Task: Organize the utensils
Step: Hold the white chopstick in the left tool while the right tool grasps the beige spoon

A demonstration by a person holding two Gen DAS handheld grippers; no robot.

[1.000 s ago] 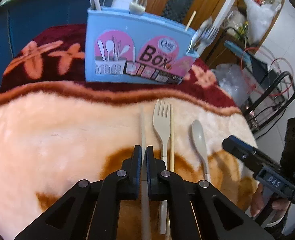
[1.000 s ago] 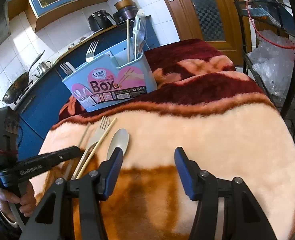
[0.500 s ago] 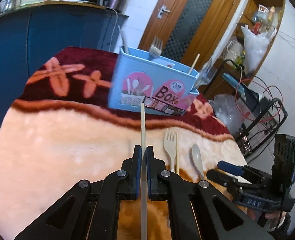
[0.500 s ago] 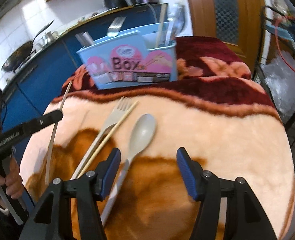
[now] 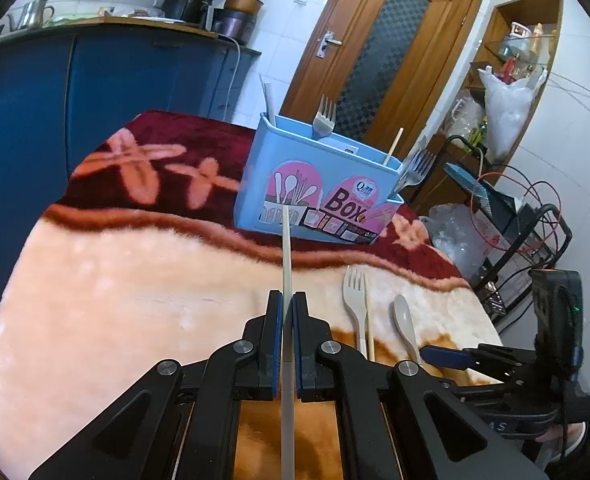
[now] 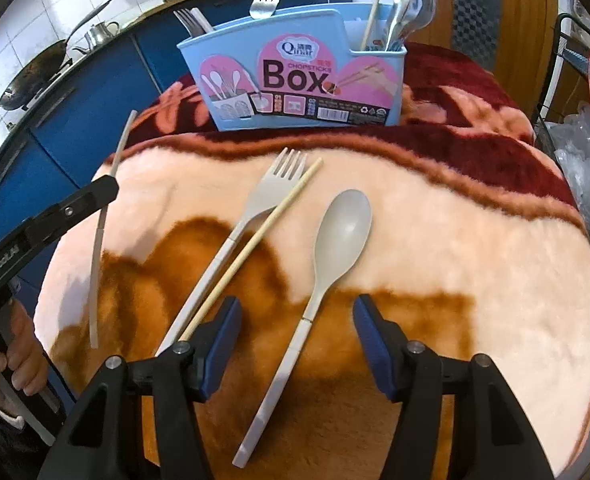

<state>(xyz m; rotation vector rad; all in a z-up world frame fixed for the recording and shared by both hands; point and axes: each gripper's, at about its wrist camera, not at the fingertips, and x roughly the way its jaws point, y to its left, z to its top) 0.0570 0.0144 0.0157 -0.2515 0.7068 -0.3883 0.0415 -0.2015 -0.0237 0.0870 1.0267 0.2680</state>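
My left gripper (image 5: 287, 300) is shut on a pale chopstick (image 5: 286, 248), held off the blanket with its tip pointing at the blue utensil box (image 5: 335, 184). The right wrist view shows that gripper (image 6: 107, 188) and chopstick (image 6: 99, 240) at the left. On the blanket lie a pale fork (image 6: 271, 192), a wooden chopstick (image 6: 255, 240) and a pale spoon (image 6: 343, 224). My right gripper (image 6: 297, 308) is open above the spoon's handle, which runs between its fingers untouched. The box (image 6: 295, 76) holds metal forks, a wooden chopstick and other utensils.
A plush peach, brown and maroon blanket (image 6: 475, 240) covers the round table. Blue cabinets (image 5: 95, 100) with a wok and kettle stand behind. A wire rack (image 5: 535, 232) with cables and plastic bags is at the right, by a wooden door (image 5: 379, 52). A hand (image 6: 23, 368) grips the left handle.
The left gripper has lifted the pale chopstick off the blanket and tilted up toward the box. The right gripper has swung left, from bare blanket to over the spoon's handle.
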